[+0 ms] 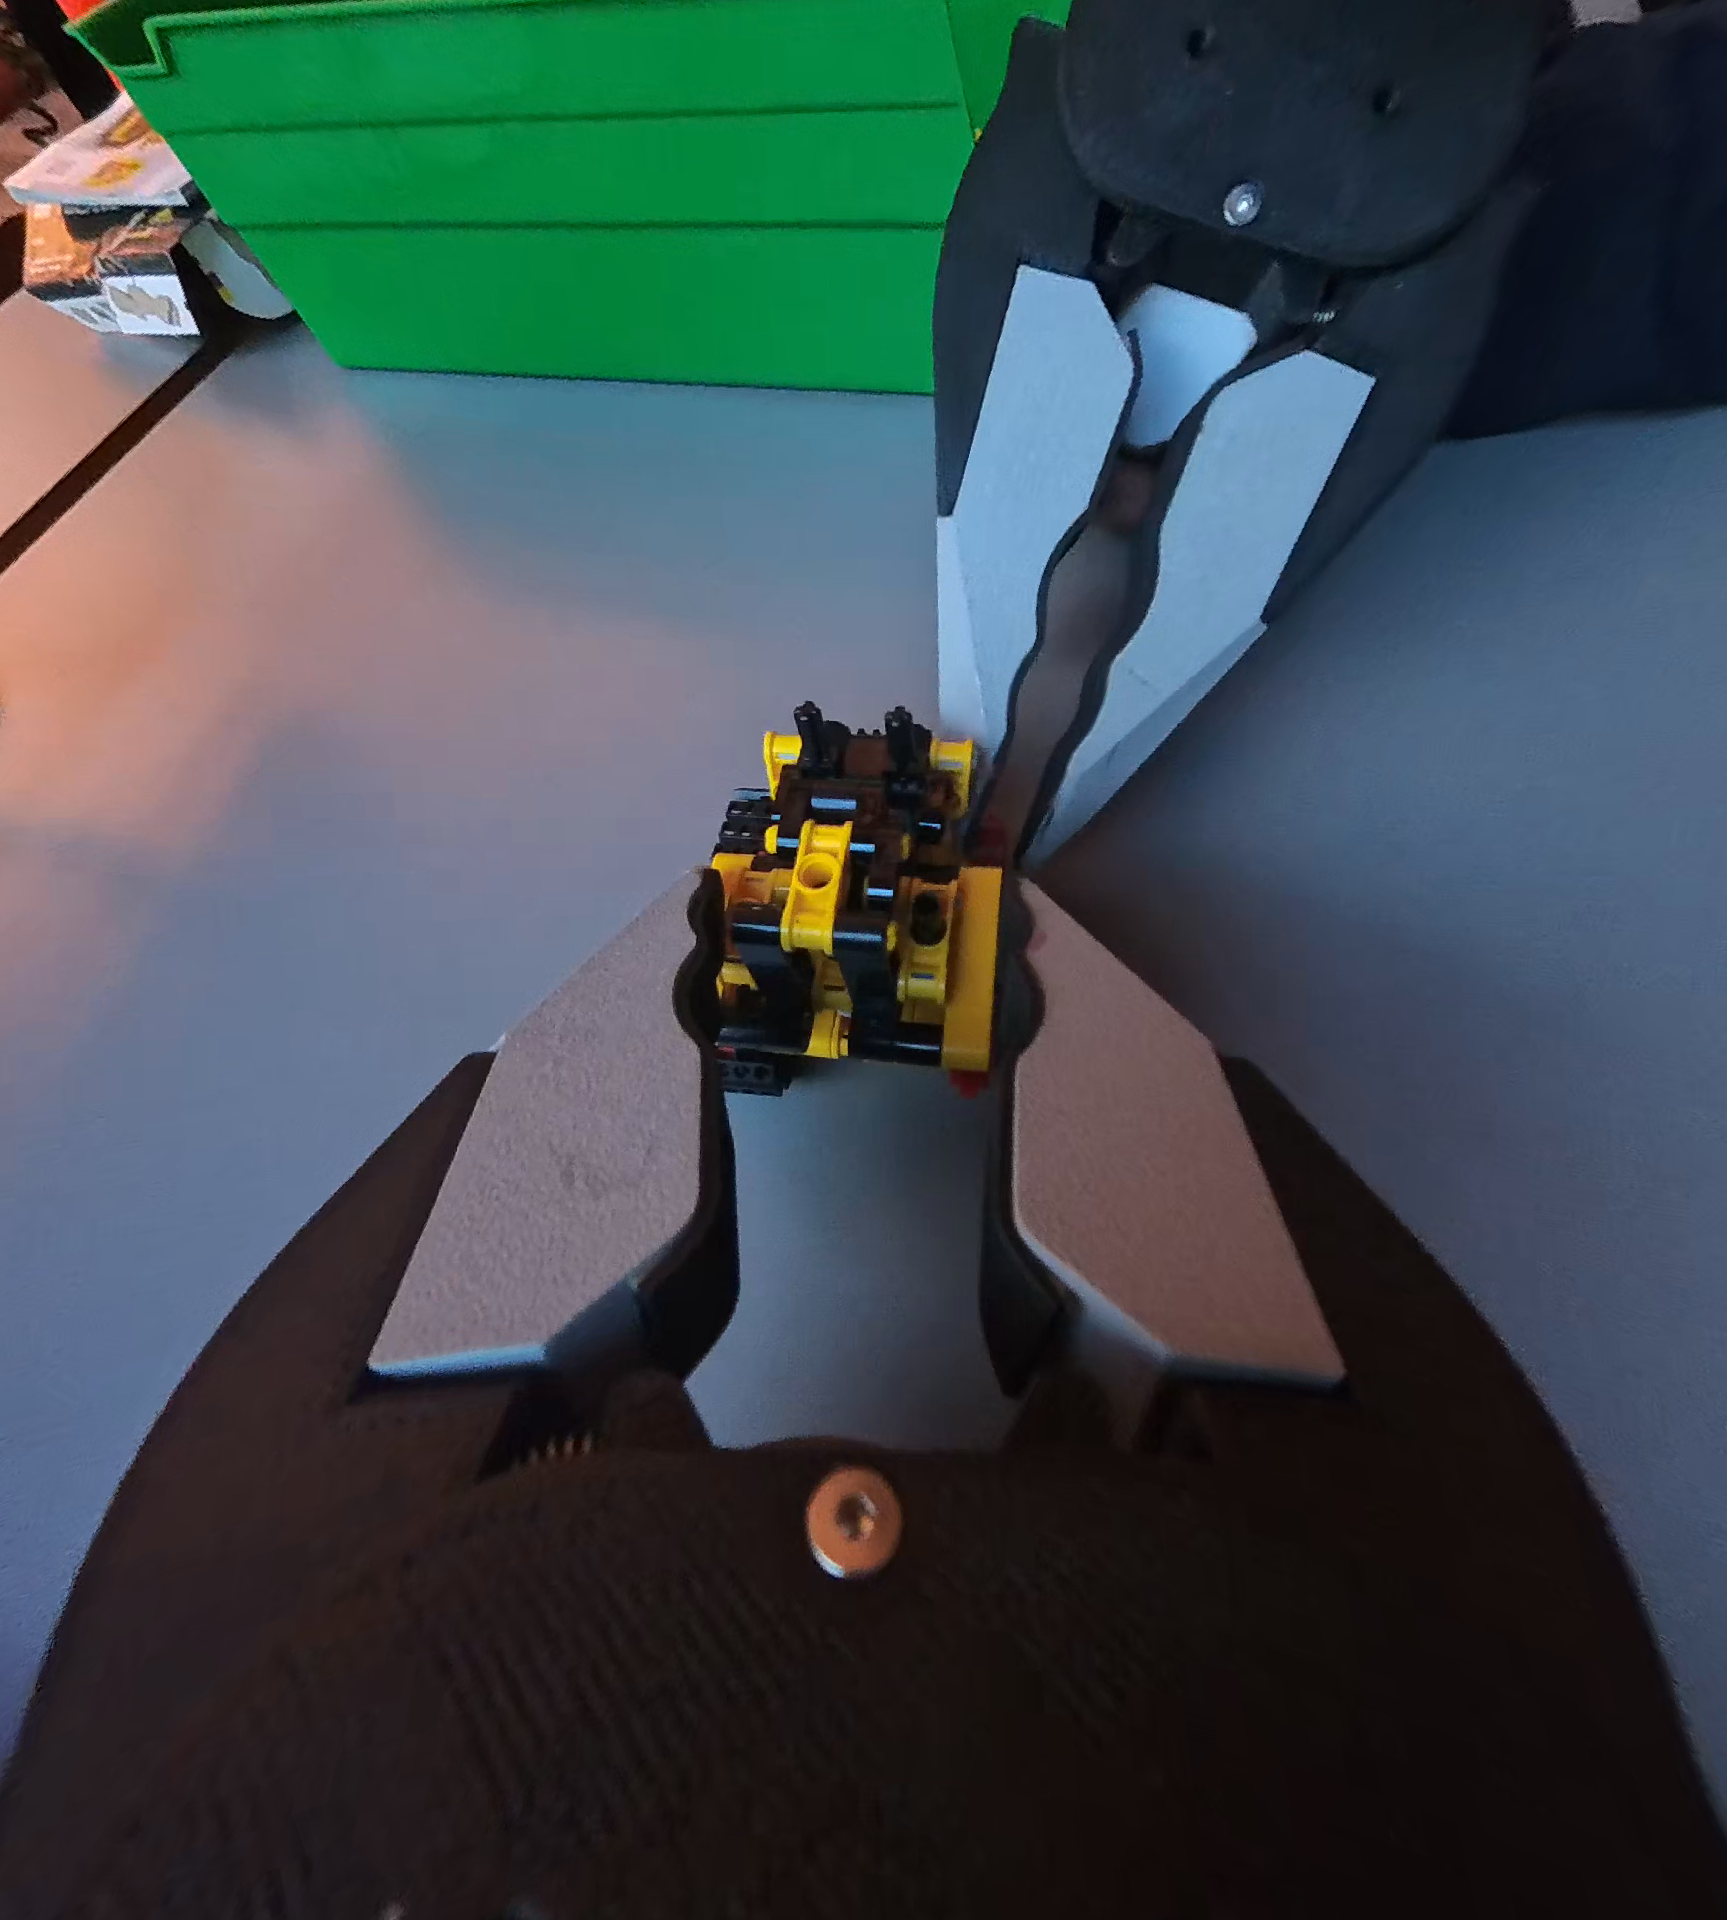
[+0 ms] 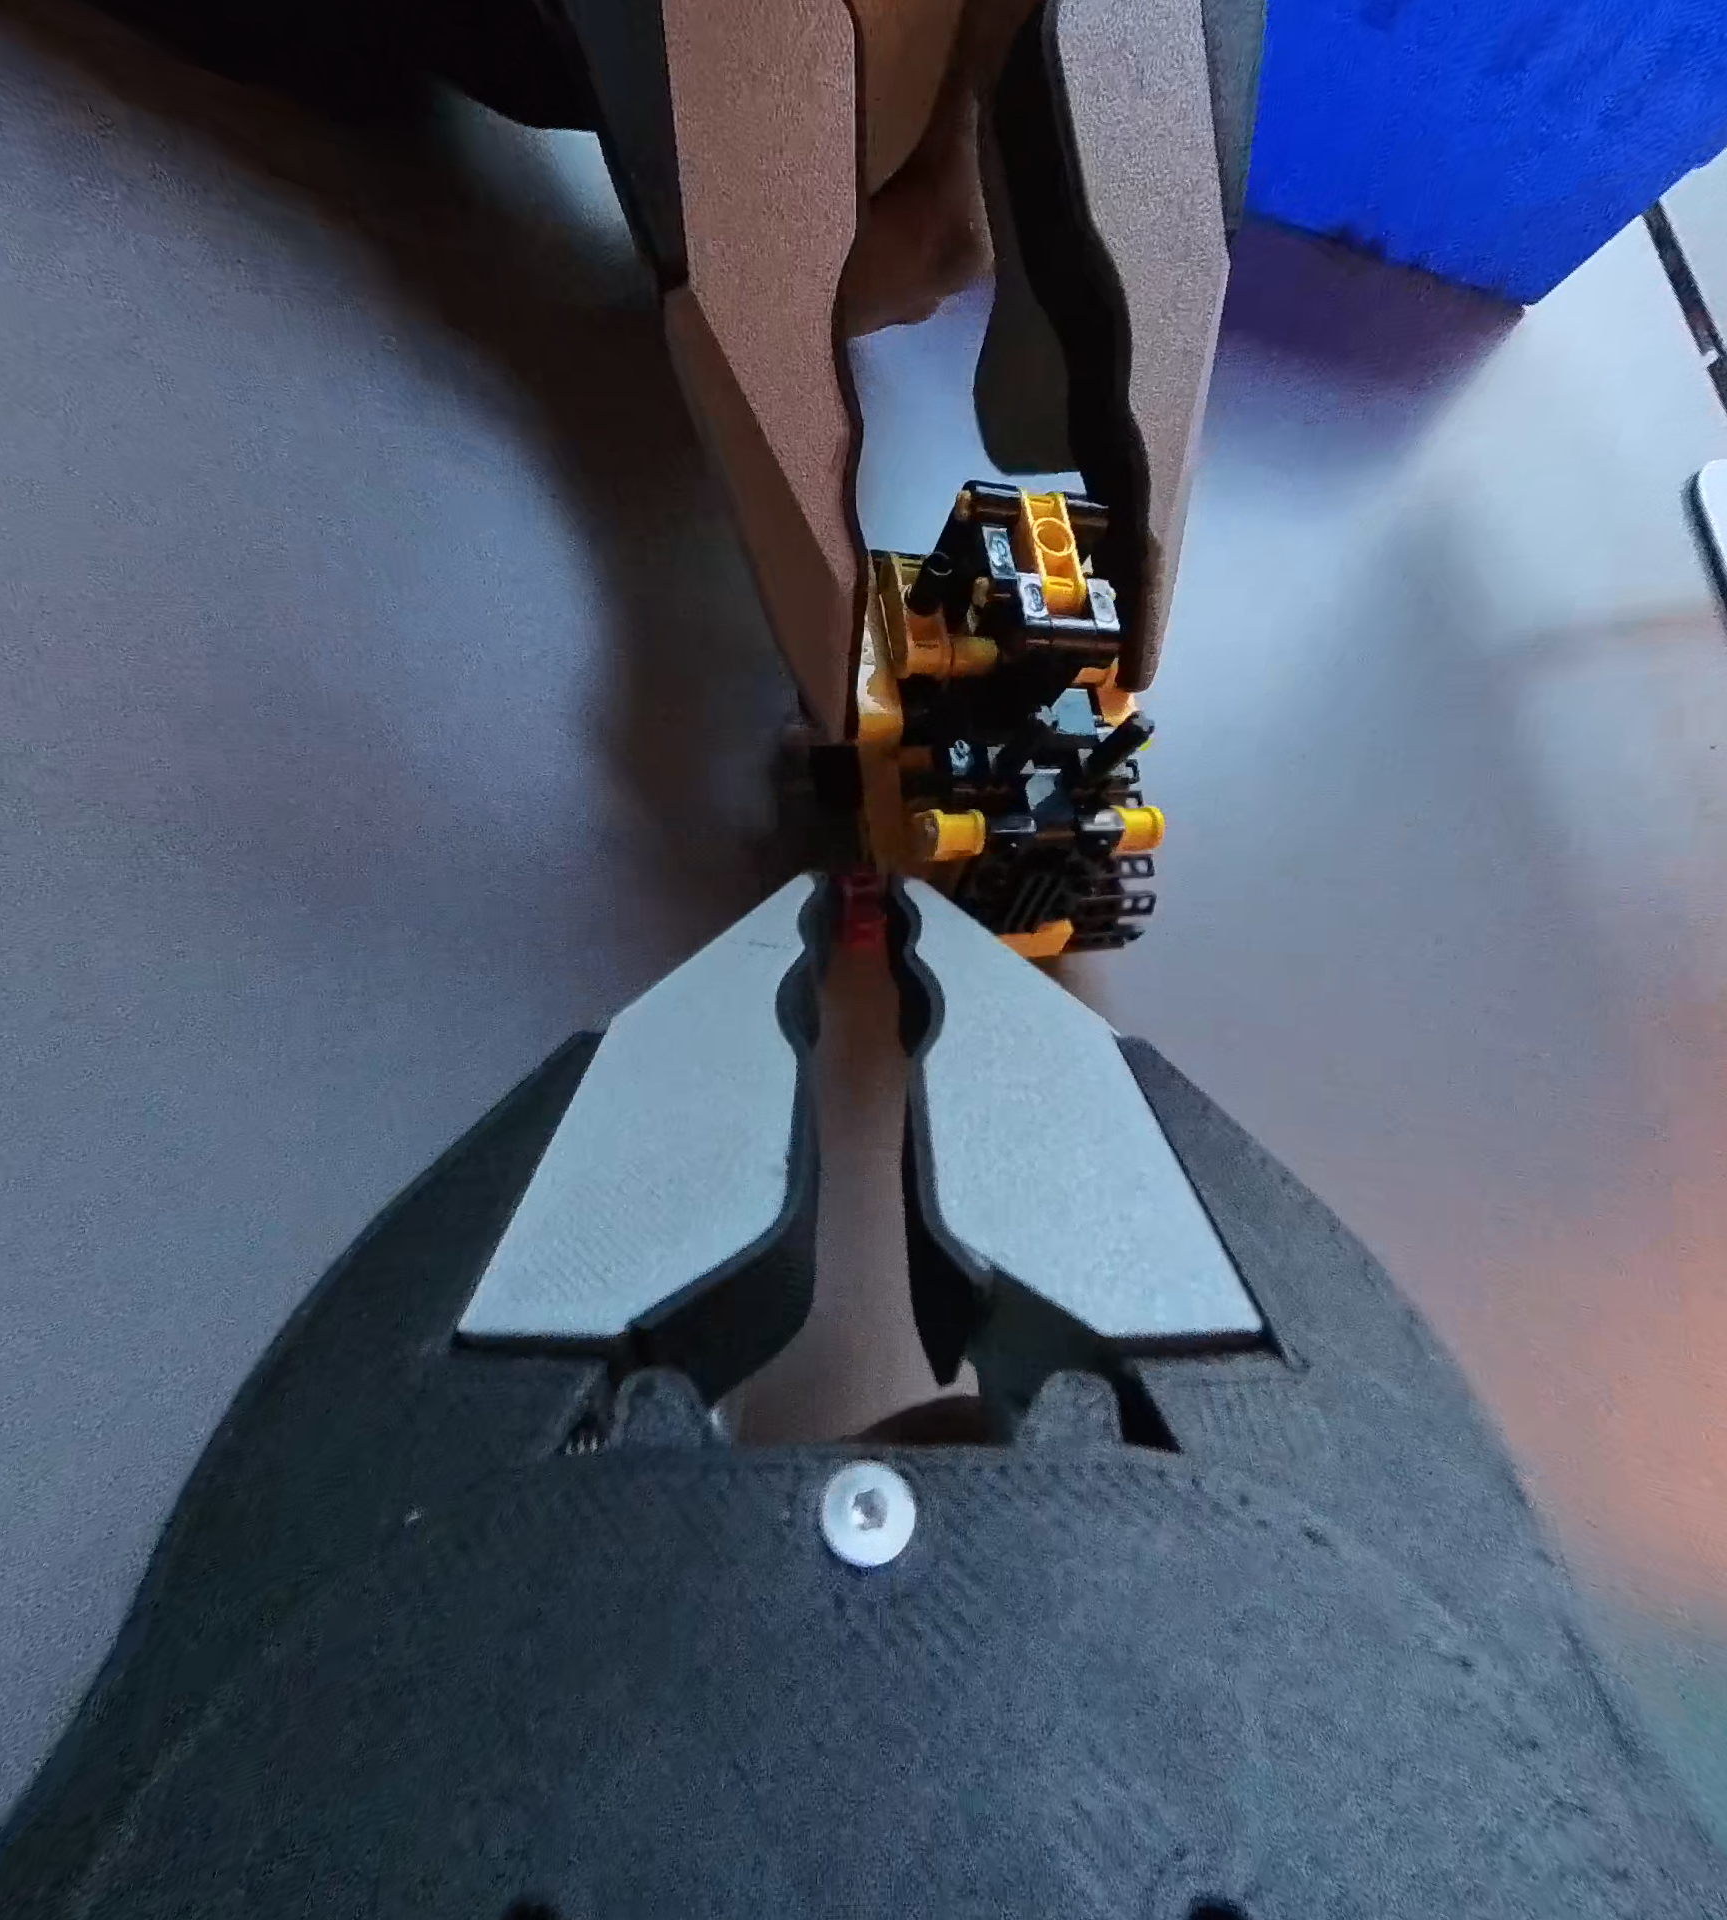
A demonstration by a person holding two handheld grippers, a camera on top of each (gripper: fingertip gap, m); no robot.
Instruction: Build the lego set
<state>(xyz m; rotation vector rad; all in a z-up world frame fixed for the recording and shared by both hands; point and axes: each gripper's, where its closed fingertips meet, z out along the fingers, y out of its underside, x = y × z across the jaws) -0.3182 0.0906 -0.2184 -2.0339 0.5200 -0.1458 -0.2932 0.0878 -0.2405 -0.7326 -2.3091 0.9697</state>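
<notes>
Both grippers meet at my yellow-and-black lego model (image 1: 854, 925) in mid-table. My left gripper (image 1: 859, 961) clamps its sides; my right gripper (image 2: 856, 904) pinches a small red piece (image 2: 859, 906) against its edge. Open grey table (image 1: 319, 727) lies to my left; stacked green bins (image 1: 568, 187) wall off the far edge.

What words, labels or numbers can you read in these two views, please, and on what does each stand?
None can be read.
Boxes left of the green bins: printed patches, too blurred to read.
Booklet on top of the boxes: print too blurred to read.
Model, left tool, right tool: no writing shows.
</notes>
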